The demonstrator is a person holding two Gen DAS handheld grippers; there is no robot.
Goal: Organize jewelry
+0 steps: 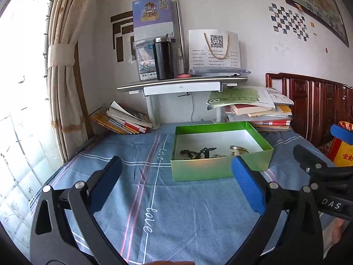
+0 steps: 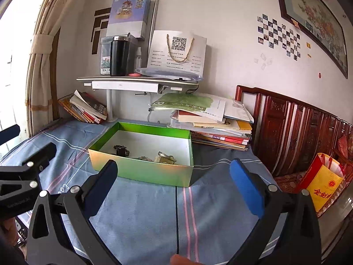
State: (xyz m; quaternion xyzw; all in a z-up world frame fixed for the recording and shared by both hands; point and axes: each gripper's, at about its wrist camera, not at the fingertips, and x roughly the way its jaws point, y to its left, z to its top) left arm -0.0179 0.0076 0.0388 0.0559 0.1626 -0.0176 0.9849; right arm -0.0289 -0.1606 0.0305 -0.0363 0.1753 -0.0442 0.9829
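Observation:
A green box (image 1: 209, 170) with a white inside sits on the blue striped cloth (image 1: 123, 145). Inside lie a dark bead bracelet (image 1: 189, 153), a black piece (image 1: 206, 151) and a metallic piece (image 1: 238, 149). My left gripper (image 1: 176, 163) stands open just in front of the box, nothing between its blue pads. In the right wrist view the same box (image 2: 154, 174) holds the dark piece (image 2: 120, 149) and the metallic piece (image 2: 165, 155). My right gripper (image 2: 174, 164) is open too, empty, short of the box's near wall. Each gripper shows at the edge of the other's view.
Behind the box are a leaning row of books (image 1: 123, 121), a tall book stack (image 1: 260, 114) and a small shelf (image 1: 183, 84) with a black flask (image 1: 163, 58). A red wooden headboard (image 2: 297, 132) and a yellow bag (image 2: 324, 183) stand on the right. A curtained window is on the left.

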